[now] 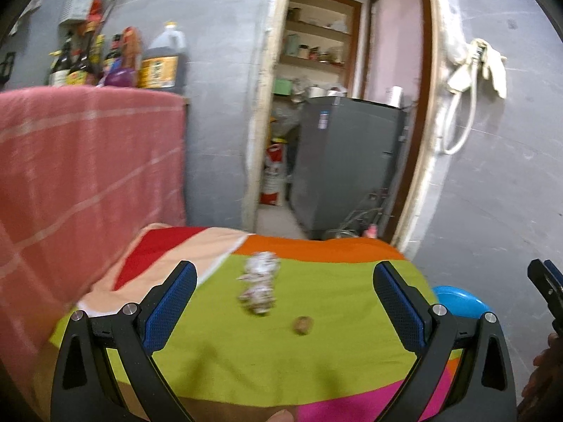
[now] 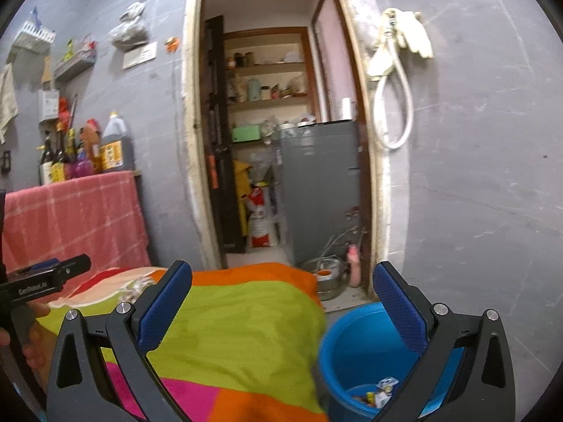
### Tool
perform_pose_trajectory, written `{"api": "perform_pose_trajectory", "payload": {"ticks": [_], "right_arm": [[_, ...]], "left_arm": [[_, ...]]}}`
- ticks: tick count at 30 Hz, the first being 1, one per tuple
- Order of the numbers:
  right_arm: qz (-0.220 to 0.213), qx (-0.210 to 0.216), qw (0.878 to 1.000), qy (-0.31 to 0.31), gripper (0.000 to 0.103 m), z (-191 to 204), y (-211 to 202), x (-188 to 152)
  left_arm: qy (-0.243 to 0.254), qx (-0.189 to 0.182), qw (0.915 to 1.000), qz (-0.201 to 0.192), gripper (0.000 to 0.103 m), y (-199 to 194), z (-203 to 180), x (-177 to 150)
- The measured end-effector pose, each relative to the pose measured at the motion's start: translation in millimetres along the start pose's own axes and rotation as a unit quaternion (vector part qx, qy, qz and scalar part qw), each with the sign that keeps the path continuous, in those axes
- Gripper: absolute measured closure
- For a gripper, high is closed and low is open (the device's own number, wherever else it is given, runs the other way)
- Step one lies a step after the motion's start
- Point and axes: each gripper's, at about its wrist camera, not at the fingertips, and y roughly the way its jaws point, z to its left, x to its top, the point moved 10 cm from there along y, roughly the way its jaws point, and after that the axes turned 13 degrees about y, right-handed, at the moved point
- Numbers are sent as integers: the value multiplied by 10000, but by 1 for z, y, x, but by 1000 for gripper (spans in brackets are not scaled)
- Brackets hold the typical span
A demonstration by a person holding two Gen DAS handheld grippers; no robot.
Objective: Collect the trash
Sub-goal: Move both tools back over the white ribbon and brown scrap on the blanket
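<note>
Two fisheye views are given from hand-held tools above a worktop draped in a cloth (image 1: 281, 351) of lime green, orange, pink and red blocks. In the left wrist view, the left tool (image 1: 283, 300) is seen in the lower half of the frame with its two blue-padded fingers (image 1: 172, 302) spread wide apart and nothing held between them. A crumpled wad of whitish paper (image 1: 258, 286) lies on the green block near the centre of the frame, between the finger lines but untouched, and its detail is blurred. A small brown round scrap (image 1: 303, 325) lies just below and to the right of it. At the far right edge, part of the right tool (image 1: 549, 292) and a blue bucket (image 1: 461, 300) rim are visible. In the right wrist view, the right tool (image 2: 281, 302) is likewise shown spread apart and empty, its left finger over the cloth and its right finger over the bucket. The bucket stands off the worktop's edge at lower right, with a few wrappers (image 2: 378, 392) lying at its bottom. The black body of the left tool is seen at the left edge, gripped by a hand (image 2: 33, 346). In the background, a grey wall, a pink checked towel (image 1: 88, 176) at left, bottles (image 1: 116, 59) above it, and an open doorway with a grey cabinet (image 1: 345, 165) are shown.
</note>
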Motion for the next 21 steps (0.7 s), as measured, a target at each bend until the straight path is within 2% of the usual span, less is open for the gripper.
{"api": "perform_pose_trajectory", "payload": {"ticks": [10,16,21], "right_arm": [[763,452,9956,-315,0,59,37,-44],[1333,571,9880,-533,0,81,61,-73],[1972,679,9760,-627,0,93,84,-103]], "left_arm": [[-290,321,9978,501,5,10,65,-32],[-280,313,9960,789,5,22,76,-48],[-247,220,9932,1112,5,37,76,-60]]}}
